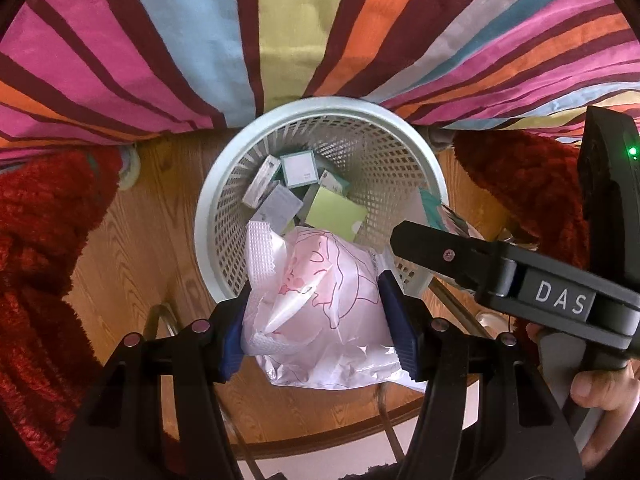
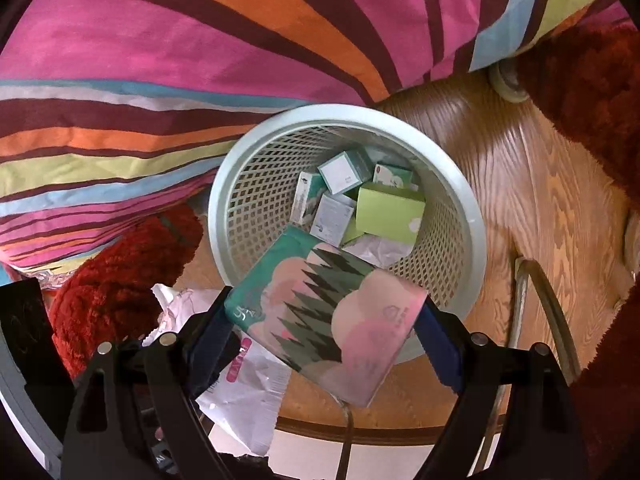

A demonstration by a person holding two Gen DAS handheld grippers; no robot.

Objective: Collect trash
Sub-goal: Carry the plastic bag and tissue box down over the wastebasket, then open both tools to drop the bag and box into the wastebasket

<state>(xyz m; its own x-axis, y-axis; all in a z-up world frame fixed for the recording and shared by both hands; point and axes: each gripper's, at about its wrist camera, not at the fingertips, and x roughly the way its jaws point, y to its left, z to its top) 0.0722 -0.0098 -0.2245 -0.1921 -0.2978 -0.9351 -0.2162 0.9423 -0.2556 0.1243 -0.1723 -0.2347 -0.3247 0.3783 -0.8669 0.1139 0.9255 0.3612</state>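
Observation:
A white lattice waste basket [image 1: 400, 120] stands on the wood floor with several small boxes [image 1: 298, 166] inside. My left gripper [image 1: 316, 328] is shut on a crumpled white-and-pink plastic wrapper [image 1: 320, 312], held over the basket's near rim. The right gripper's black body [image 1: 500, 268] crosses the left wrist view at right, with a hand on its handle. In the right wrist view my right gripper [image 2: 324, 332] is shut on a green-and-pink tissue pack [image 2: 332, 308], tilted over the basket [image 2: 472, 216]. The crumpled wrapper [image 2: 248, 384] shows below left.
A striped bedcover [image 1: 280, 32] hangs right behind the basket. Red fluffy rugs [image 1: 32, 248] lie on both sides, with another red rug [image 2: 120, 280] left of the basket. A curved metal frame [image 2: 548, 296] stands at right on the wood floor [image 2: 540, 184].

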